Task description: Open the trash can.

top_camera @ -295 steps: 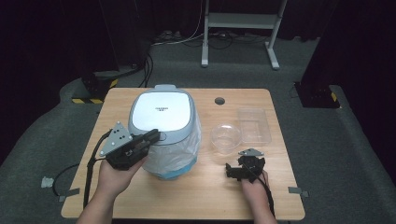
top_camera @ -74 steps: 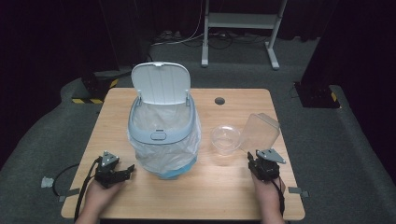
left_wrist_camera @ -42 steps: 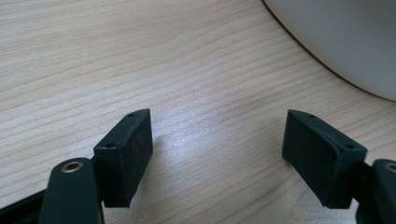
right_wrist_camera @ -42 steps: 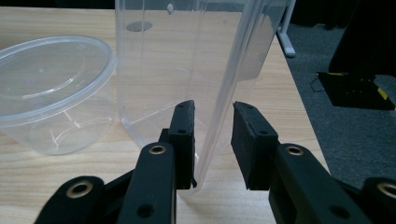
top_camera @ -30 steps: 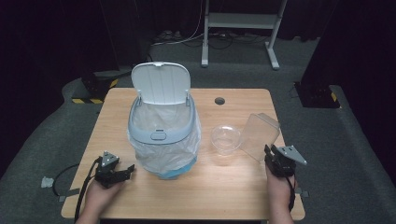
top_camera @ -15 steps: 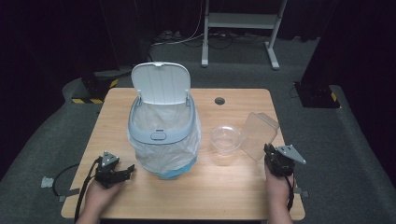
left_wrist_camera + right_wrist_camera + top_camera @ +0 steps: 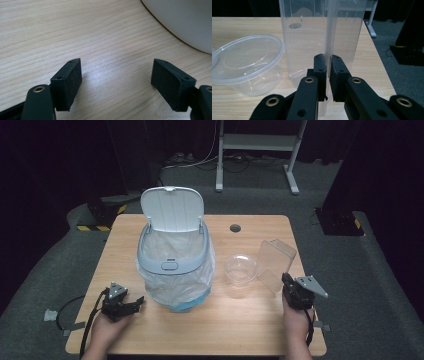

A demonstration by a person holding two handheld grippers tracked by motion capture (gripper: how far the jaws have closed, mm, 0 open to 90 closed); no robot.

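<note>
Since the frame of a second ago, very little is being seen to change on the high view: the right gripper point(image 7: 286, 281) is being kept at the same spot by the near right table edge, while its jaws have just been closing onto the wall of the clear rectangular container point(image 7: 275, 265). On the right gripper view that thin wall is being pinched between the two black pads point(image 7: 320, 67), which are pressed almost together, and the container point(image 7: 307, 40) is being held tilted up on its edge, rising straight ahead of and above the jaws. Just to the left of the gripper, the round clear plastic bowl point(image 7: 247, 63) is sitting upright on the wooden table point(image 7: 377, 67), close beside the container; whether the two are touching cannot be told.

Well apart to the left, the left gripper point(image 7: 131, 305) is being rested low over the table, near the front left corner. On the left gripper view its jaws are being held spread wide, with bare wood between the pads point(image 7: 68, 80) and nothing gripped. Ahead and to the right of it, the base of the white lined bin point(image 7: 185, 22) is standing, its lid point(image 7: 172, 209) raised upright.
</note>
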